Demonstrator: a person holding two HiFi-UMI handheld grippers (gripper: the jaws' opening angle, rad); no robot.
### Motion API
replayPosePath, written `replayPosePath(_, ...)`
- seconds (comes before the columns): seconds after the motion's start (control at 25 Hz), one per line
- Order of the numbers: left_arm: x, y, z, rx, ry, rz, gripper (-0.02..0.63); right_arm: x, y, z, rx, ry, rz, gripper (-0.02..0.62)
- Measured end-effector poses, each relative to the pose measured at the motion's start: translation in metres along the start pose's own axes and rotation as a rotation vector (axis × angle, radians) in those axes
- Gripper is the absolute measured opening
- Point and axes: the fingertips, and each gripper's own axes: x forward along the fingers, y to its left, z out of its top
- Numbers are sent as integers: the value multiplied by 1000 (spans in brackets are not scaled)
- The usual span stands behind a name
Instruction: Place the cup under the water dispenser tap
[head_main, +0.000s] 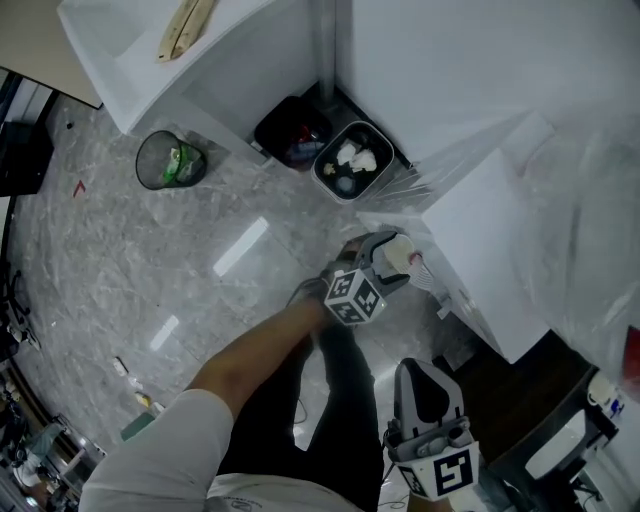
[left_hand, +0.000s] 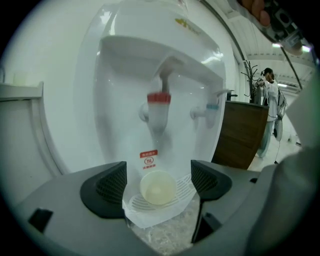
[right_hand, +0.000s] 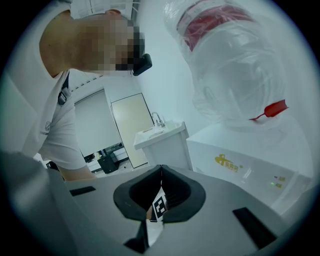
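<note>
Cup (left_hand: 157, 189) sits on drip tray (left_hand: 150, 216), lower centre of the left gripper view, below red tap (left_hand: 158, 106). Left gripper (left_hand: 159, 183) jaws wide apart, not touching it, holding nothing. Right gripper (right_hand: 160, 199) closed, empty. Placement looks done; only backing off remains.

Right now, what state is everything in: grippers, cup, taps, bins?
cup: upright on the drip tray, under the red tap.
left gripper: open, pads off the cup.
right gripper: shut, empty.
red tap: no water running.
wire bin: holds litter.
grey bin: lidless, crumpled paper inside.
</note>
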Motion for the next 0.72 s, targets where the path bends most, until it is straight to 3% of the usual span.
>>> replayPosePath(0.2, -71, -20, 52, -9, -10, -10, 382, -18, 21, 26, -2, 9, -15, 16)
replayPosePath(0.44, -179, -46, 153, -37, -100, -9, 373, -52, 41, 62, -26, 4, -94, 15)
replayPosePath(0.48, -199, -51, 173, -46, -122, -7, 349, -58, 45, 68, -32, 3, -108, 15)
replayPosePath(0.6, -257, -66, 229, -60, -176, 9, 145, -78, 60, 88, -47, -7, -141, 16)
replayPosePath(0.72, -310, -76, 277, -62, -219, 19, 59, -93, 75, 107, -48, -39, -165, 15)
